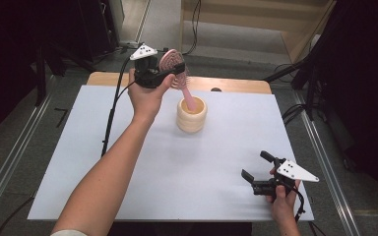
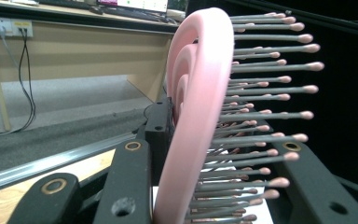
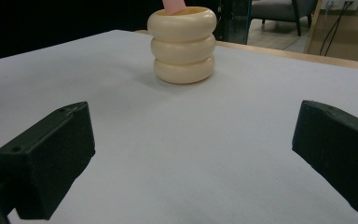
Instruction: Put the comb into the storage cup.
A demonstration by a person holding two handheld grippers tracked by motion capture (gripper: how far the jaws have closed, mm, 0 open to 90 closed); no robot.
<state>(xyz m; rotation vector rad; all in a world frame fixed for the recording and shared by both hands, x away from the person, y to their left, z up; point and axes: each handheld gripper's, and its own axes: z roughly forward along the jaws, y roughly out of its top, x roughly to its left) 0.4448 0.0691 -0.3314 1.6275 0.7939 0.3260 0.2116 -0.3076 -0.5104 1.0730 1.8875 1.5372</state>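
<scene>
A white sheet point(image 1: 128, 162) covers the wooden table point(image 1: 236, 84) — grey floor point(image 1: 325, 162) around it.

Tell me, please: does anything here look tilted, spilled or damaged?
Nothing is spilled or damaged. The pink hairbrush leans, its handle inside the cream ringed holder, because the left gripper is clamped on its head. The right gripper rests open, apart.

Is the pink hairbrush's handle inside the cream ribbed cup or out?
Inside: the pink hairbrush handle dips below the cream ribbed cup rim, head clamped in the left gripper.
</scene>
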